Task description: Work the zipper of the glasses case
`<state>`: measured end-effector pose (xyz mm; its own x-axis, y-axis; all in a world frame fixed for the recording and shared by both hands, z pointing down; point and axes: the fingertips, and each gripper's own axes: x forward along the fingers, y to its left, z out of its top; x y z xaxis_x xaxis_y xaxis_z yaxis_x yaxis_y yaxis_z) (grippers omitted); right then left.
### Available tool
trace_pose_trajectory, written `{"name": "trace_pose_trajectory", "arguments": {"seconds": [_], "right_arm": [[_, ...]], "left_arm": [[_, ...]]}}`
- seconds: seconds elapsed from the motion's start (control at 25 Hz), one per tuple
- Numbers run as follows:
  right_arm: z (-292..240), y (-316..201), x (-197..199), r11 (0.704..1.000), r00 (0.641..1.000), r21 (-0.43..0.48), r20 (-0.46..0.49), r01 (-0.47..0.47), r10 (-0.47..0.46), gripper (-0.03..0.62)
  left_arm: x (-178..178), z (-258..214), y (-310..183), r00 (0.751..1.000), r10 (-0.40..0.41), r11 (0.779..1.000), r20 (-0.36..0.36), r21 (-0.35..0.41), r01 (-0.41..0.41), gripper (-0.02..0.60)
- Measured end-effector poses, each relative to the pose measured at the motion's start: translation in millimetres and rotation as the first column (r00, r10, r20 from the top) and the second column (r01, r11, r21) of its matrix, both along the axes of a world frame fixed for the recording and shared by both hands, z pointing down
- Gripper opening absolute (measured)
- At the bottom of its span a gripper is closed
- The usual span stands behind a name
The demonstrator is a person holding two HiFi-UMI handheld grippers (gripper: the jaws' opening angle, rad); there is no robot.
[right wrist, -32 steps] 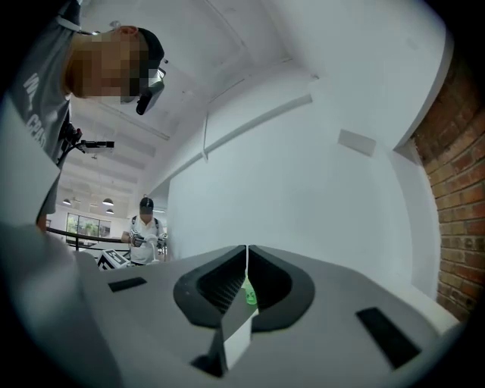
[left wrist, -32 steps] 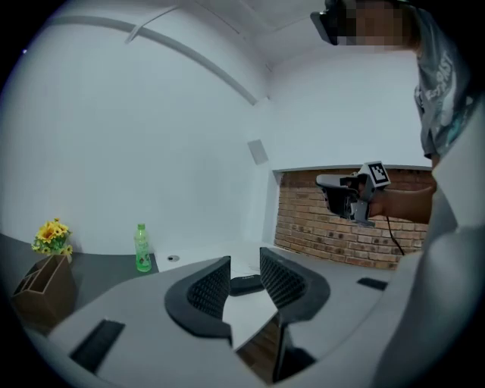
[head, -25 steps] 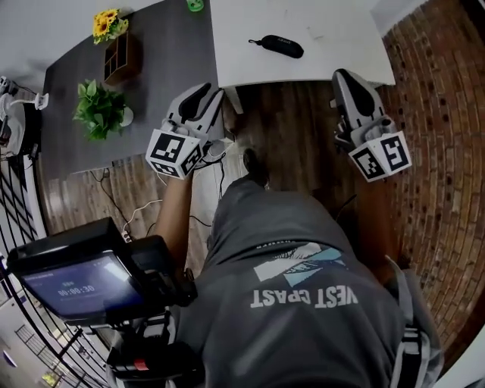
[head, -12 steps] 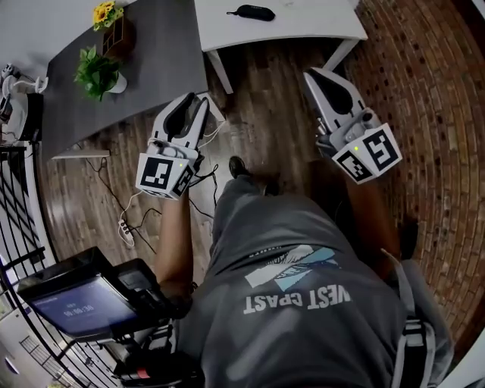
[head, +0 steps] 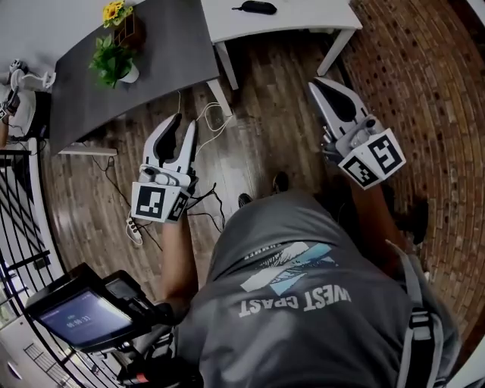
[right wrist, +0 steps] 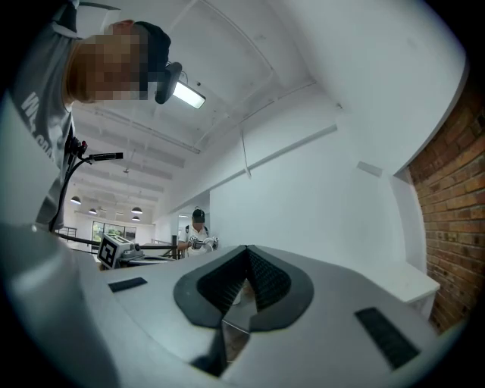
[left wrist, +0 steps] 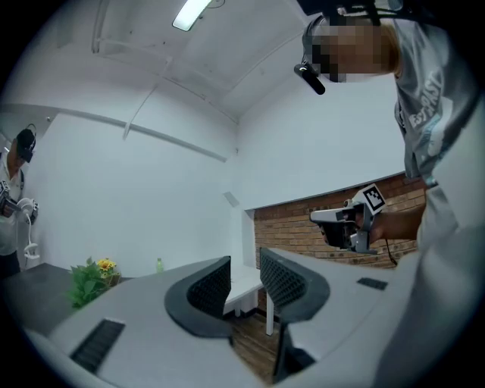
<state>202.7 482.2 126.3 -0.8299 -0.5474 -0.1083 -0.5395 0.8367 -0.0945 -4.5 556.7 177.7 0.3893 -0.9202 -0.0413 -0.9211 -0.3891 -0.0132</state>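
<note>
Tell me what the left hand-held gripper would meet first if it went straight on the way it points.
Nothing close: the left hand-held gripper is open and empty, with free air over the wooden floor ahead. Farther on, its line seems to reach the white table near a leg; depth is unclear.

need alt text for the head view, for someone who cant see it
Seen from above, a person in a grey shirt holds an open left gripper and a shut right gripper over a wooden floor, both empty. The black glasses case lies untouched on the white table at the top edge, well beyond them.
</note>
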Motion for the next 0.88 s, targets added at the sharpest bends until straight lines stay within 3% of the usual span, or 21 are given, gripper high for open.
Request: {"name": "trace_pose_trajectory", "arguments": {"seconds": [0.2, 0.44, 0.88], "right_arm": [[15, 36, -2, 0.997, 0.997, -0.040, -0.055, -0.062, 0.060, -0.005], [8, 69, -14, 0.995, 0.993, -0.019, -0.070, -0.095, 0.093, -0.005], [-13, 69, -3, 0.995, 0.993, 0.007, -0.067, -0.099, 0.099, -0.005]], "left_arm": [[0, 10, 36, 0.999, 0.049, 0.999, 0.010, -0.012, -0.049, 0.106], [-8, -1, 58, 0.995, 0.094, 0.995, 0.030, 0.016, -0.094, 0.106], [3, -20, 57, 0.995, 0.095, 0.994, 0.036, 0.053, -0.096, 0.106]]}}
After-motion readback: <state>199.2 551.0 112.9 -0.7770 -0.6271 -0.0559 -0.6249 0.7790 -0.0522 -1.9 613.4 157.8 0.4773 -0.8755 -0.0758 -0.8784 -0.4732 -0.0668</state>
